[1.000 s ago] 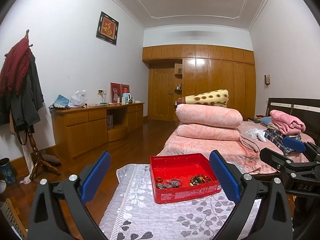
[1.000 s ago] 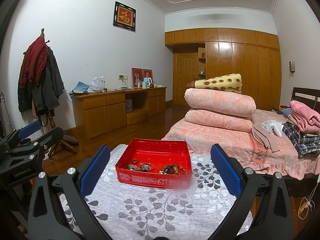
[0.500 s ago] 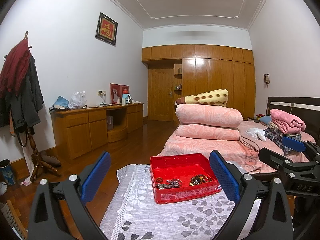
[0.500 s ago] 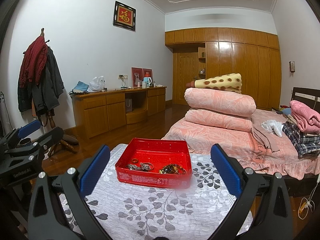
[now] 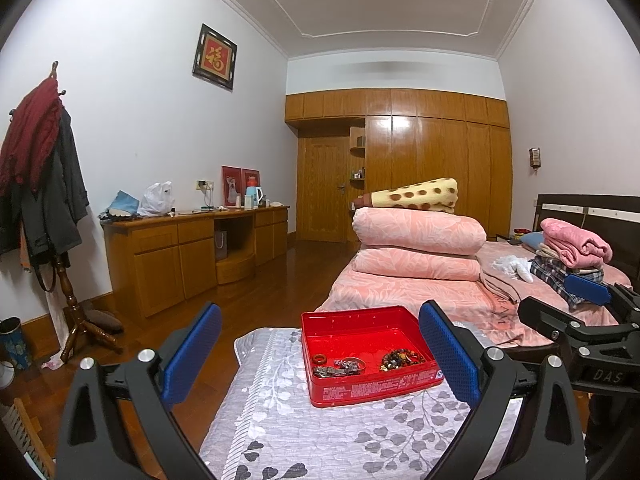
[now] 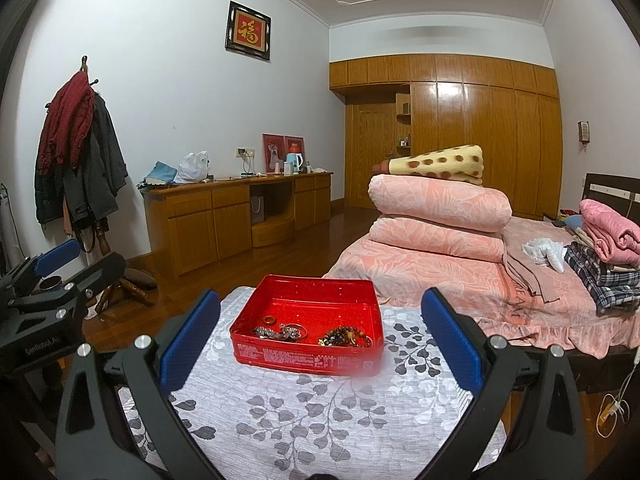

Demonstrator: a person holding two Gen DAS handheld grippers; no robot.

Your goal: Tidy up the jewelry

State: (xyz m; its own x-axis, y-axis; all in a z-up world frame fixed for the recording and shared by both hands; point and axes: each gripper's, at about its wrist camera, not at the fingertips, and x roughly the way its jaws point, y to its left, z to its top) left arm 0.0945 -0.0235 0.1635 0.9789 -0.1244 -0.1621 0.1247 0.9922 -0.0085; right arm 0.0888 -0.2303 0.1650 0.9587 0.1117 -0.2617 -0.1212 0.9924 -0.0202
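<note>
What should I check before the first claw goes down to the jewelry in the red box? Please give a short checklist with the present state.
1. Left claw open and holding nothing: ok.
2. Right claw open and holding nothing: ok.
3. Red box uncovered, resting flat on the leaf-pattern cloth: ok.
4. Pieces lying apart for a single pick: the ring lies alone, ok; the metal chain pile and the bead bracelet are tangled heaps, not ok.
5. A place for sorted pieces: cannot tell.
</note>
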